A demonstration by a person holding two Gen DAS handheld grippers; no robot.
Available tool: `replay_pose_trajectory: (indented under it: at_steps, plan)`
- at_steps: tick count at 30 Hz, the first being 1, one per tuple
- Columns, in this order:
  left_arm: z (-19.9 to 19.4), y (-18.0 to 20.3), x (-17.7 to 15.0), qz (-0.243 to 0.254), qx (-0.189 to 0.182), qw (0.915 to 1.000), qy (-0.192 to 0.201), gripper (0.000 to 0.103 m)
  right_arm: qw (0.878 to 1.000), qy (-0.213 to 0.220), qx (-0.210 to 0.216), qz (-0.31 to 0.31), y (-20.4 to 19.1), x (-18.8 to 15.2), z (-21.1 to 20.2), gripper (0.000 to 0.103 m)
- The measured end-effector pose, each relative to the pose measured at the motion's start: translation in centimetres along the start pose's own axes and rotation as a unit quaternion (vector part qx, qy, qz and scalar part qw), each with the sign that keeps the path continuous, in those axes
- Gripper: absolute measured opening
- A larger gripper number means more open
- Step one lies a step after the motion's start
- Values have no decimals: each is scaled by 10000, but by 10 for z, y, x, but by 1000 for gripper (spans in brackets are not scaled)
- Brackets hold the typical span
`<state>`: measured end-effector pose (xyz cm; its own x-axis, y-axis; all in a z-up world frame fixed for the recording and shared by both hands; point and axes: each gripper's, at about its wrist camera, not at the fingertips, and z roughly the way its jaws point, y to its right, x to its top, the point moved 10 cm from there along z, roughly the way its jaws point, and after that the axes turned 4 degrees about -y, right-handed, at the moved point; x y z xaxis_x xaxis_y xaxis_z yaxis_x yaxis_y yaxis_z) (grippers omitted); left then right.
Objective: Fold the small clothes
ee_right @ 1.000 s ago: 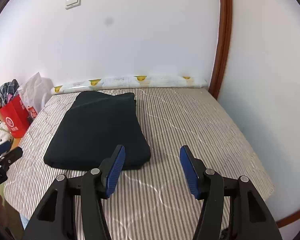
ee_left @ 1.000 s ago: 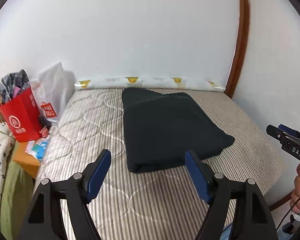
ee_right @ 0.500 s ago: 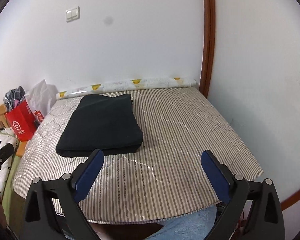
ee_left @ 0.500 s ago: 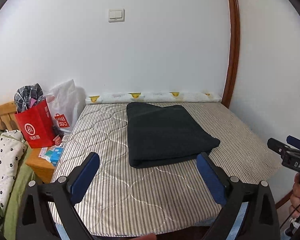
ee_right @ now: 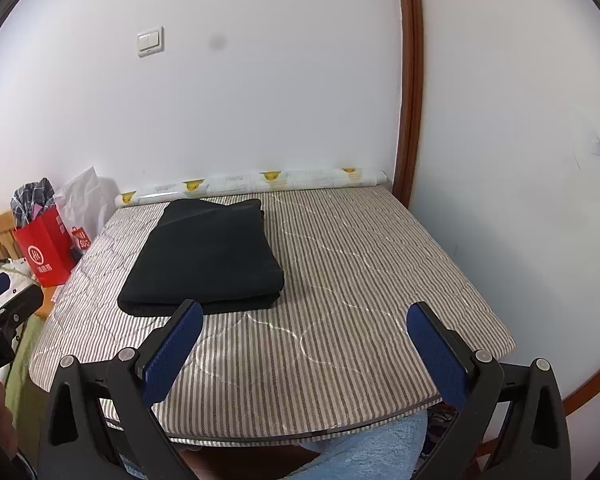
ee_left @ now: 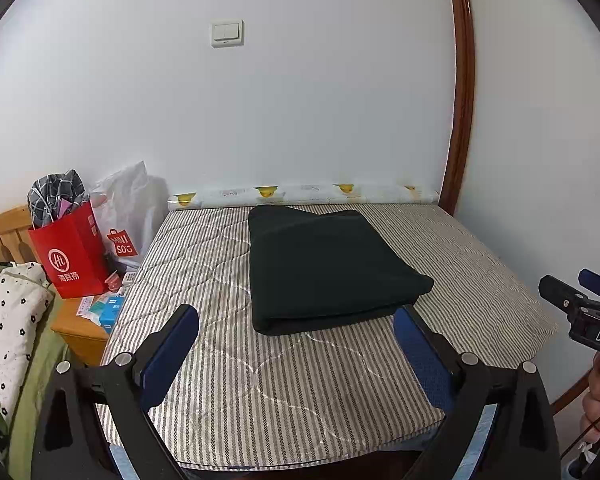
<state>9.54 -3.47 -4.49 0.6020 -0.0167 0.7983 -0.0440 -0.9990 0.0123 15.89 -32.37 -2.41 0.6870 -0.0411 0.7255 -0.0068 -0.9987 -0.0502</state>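
A dark garment [ee_left: 324,264] lies folded into a thick rectangle on the striped mattress [ee_left: 300,392], toward the left back of it. My left gripper [ee_left: 295,314] hovers open in front of its near edge, clear of the cloth, with nothing between the blue pads. In the right wrist view the same garment [ee_right: 208,256] sits left of centre on the mattress [ee_right: 360,280]. My right gripper [ee_right: 305,308] stands wide open and empty over bare mattress, to the right of the garment's near corner. Each gripper shows at the other view's edge, held by a hand.
A red paper bag [ee_left: 74,256] and a white plastic bag [ee_left: 128,208] stand on a wooden nightstand [ee_left: 80,328] left of the bed. A printed roll [ee_left: 300,194] lies along the back wall. Walls close the back and right sides. A light blue trouser leg [ee_right: 372,448] is at the near edge.
Both grippers drew back and upward from the folded garment, and their jaws spread much wider. The garment stayed put on the mattress.
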Motion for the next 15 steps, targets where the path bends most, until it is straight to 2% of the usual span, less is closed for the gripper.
replay_pose_trajectory:
  at_steps: [15]
  plan:
    - [0,-4,-1,-82,33,10000,-43,99,9999,33,-46,-112,-2,2,-2,101]
